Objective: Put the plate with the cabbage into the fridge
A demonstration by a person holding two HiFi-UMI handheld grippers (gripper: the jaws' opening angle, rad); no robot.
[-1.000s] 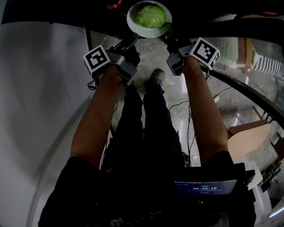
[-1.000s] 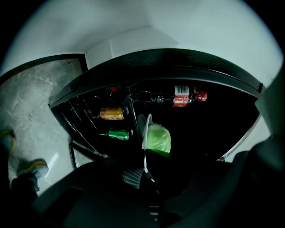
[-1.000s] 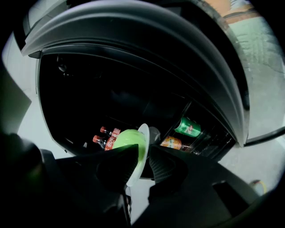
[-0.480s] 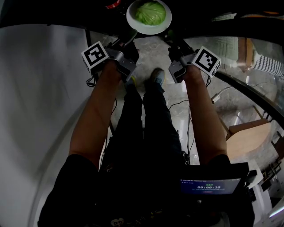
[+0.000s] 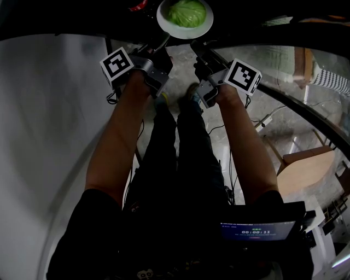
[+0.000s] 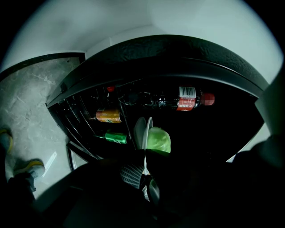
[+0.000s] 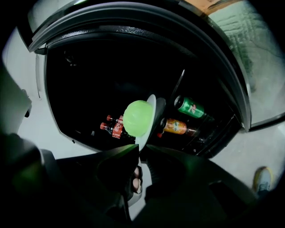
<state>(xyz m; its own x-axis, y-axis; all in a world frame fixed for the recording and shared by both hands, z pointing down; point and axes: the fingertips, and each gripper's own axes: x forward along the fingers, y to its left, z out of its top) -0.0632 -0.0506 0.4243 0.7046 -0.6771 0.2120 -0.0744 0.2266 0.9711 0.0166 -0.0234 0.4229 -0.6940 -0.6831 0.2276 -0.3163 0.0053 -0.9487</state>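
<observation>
A white plate carries a green cabbage at the top of the head view, inside the dark opening of the fridge. My left gripper is shut on the plate's near left rim. My right gripper grips the near right rim. In the left gripper view the plate stands edge-on with the cabbage to its right, and the left gripper clamps its rim. In the right gripper view the plate and cabbage rise from the right gripper.
Inside the fridge lie a cola bottle, an orange can and a green can. A white panel runs along the left. A wooden seat stands at the right. The person's legs and shoe are below.
The plate with the cabbage has moved a little further up into the dark fridge opening. The right gripper has swung left, toward the middle; the left gripper has barely shifted.
</observation>
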